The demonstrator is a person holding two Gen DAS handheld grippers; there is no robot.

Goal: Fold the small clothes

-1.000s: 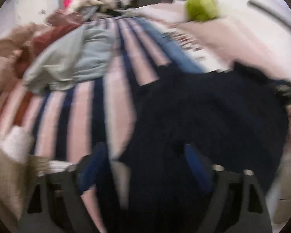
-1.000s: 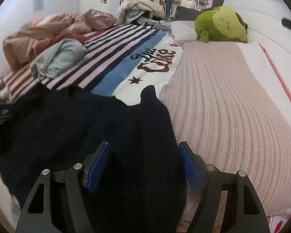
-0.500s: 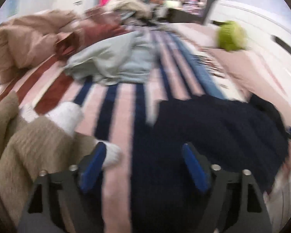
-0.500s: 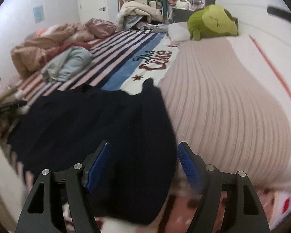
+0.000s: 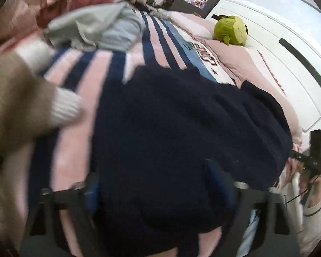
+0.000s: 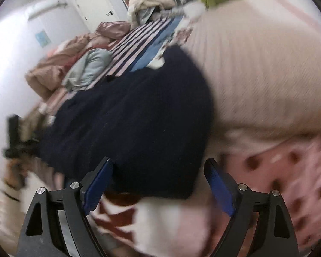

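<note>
Navy garment (image 5: 182, 132) now flatter on striped bed (image 5: 79, 72) (blurred), both tools (image 5: 154, 184) (image 6: 158, 182) apparently wide, gripping nothing.

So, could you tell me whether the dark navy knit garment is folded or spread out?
Spread out: the dark navy knit garment lies flat across the striped bedspread.
</note>
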